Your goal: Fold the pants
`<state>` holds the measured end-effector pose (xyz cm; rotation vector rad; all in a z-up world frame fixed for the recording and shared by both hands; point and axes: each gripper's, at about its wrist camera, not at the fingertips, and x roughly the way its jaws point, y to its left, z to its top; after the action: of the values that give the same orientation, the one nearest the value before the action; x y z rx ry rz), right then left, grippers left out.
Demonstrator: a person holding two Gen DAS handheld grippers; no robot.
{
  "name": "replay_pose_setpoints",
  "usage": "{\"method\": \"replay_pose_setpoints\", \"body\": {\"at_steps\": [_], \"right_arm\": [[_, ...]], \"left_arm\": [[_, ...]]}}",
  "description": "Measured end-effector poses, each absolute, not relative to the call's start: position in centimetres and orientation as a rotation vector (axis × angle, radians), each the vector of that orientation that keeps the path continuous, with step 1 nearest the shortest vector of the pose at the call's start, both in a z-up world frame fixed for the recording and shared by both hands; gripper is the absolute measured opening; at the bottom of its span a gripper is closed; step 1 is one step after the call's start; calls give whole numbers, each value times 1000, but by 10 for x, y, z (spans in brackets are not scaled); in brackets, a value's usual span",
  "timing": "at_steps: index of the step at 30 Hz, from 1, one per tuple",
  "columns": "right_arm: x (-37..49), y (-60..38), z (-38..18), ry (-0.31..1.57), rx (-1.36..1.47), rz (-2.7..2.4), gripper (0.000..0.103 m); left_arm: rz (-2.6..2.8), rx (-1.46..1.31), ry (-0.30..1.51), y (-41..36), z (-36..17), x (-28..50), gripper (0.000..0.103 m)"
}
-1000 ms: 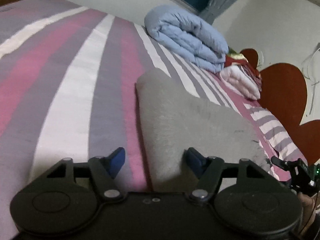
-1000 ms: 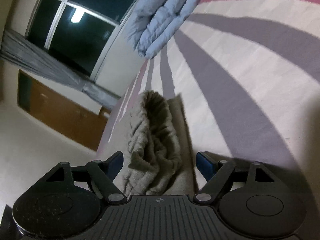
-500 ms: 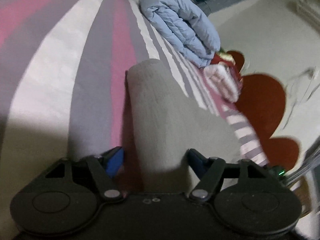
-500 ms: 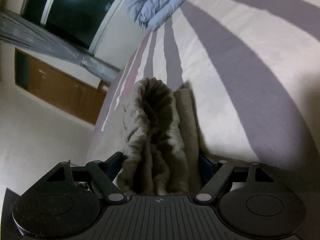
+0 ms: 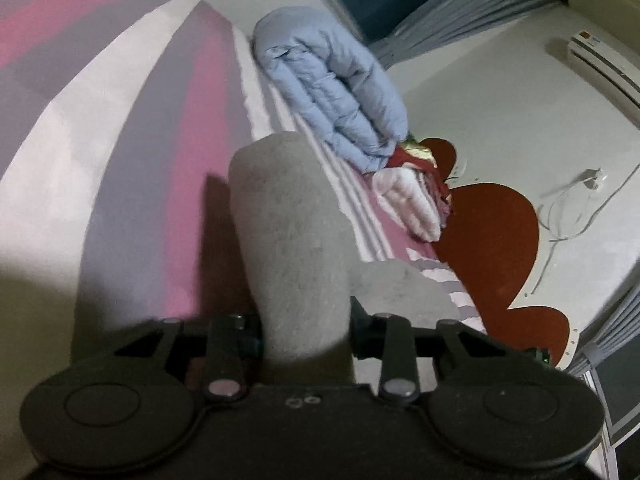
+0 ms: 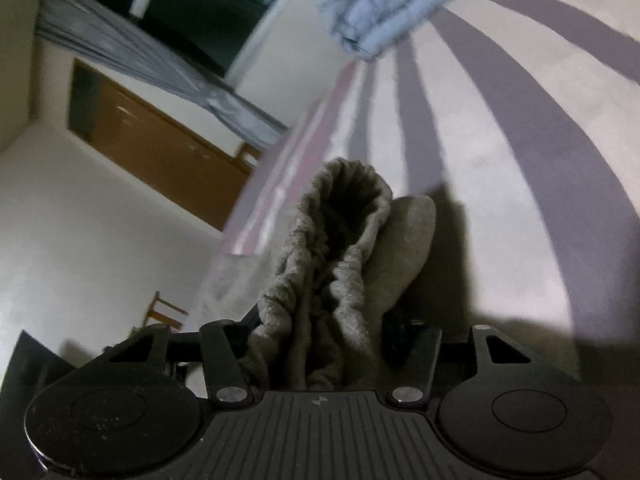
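Observation:
The grey fleece pants [image 5: 292, 232] are folded into a thick bundle and lifted off the striped bed [image 5: 132, 120]. My left gripper [image 5: 306, 330] is shut on one end of the bundle, which sticks up between its fingers. My right gripper [image 6: 320, 344] is shut on the elastic waistband end of the pants [image 6: 336, 260], whose gathered opening faces the camera. The fingertips of both grippers are hidden by cloth.
A rolled light-blue duvet [image 5: 332, 88] lies at the head of the bed, with white and red folded bedding [image 5: 412, 200] beside it. A red headboard [image 5: 492, 232] stands on the right. A window with grey curtains [image 6: 168, 60] and a wooden cabinet [image 6: 160, 148] are behind.
Both grippers closed on the pants and raised them off the bed. The bundle now stands up between the fingers, and both views tilted upward.

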<state>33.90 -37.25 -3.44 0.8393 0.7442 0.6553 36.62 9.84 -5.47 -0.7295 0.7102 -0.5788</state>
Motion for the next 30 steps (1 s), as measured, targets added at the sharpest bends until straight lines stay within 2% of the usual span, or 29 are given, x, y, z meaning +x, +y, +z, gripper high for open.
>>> {"method": "replay_pose_setpoints", "body": {"at_steps": [6,7,8,9,10,12,13,18,20,25,30], "right_arm": [[383,-358,-16,692,853,676,55],[395,-356,-18,696,853,662,58],[406,-352,-21,714,846,632,63],[417,-349,-28,747,805,577,76],[426,-345,-34,784,702,478,87],[429,-337,-47,802,577,406,89],[427,-334,-46,799,543,416,89],[391,-336,-31,722,406,335,103],[363,-352,-27,659,416,302,103],[274,-399,-34,592,352,144,103],[189,-415,-29,555,379,30,103]], "left_arm": [[-545,-706,646,108,-17,420,26],[-527,-676,661,105,-15,432,28],[-480,-622,691,102,-16,443,42],[-400,-560,708,101,-20,448,81],[-278,-455,729,97,-25,450,97],[-156,-164,777,80,-39,446,96],[-160,-107,748,77,-44,438,96],[-125,-183,634,95,-34,386,97],[-82,-117,588,102,-27,353,97],[9,-30,610,123,-29,285,97],[41,-89,583,127,-15,220,97]]}}
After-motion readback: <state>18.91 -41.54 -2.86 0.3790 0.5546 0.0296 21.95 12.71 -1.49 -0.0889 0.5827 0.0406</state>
